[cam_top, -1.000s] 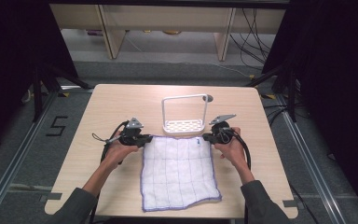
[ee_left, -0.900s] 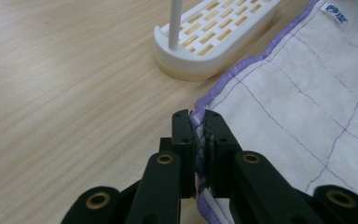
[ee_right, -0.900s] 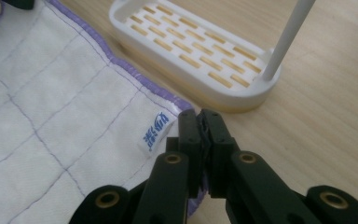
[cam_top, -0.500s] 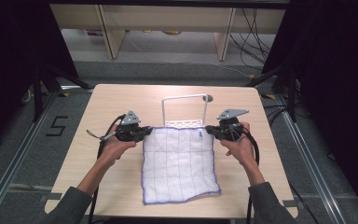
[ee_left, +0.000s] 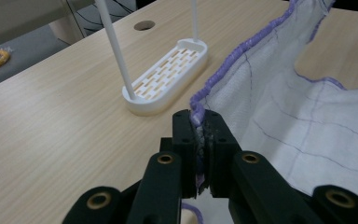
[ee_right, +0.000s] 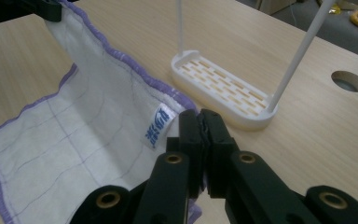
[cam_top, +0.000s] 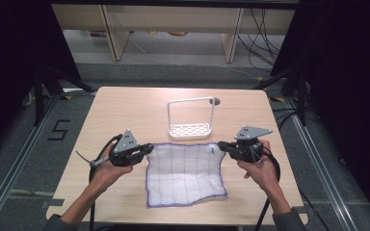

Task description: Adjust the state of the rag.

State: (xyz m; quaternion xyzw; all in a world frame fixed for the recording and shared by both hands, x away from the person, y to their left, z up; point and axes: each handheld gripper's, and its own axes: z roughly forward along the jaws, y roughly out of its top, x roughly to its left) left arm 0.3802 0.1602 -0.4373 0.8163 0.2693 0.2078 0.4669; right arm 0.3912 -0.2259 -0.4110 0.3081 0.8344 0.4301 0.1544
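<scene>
I've got the left gripper clamped on the cloth's far left corner, the right gripper pinched on its far right corner (beside the blue label) — far hem lifted off the tabletop, just before the white rack. The cloth's near edge lies towards the tabletop's near edge; the corners themselves are hidden inside the jaws.

Light wood-grain tabletop w/ rounded corners, one round hole near the far edge. A white rack, slotted base and thin upright frame, stands just this side of the hole. A white cloth w/ purple hem and grid lines lies in front of the rack, near edge resting on the wood, far edge raised.
</scene>
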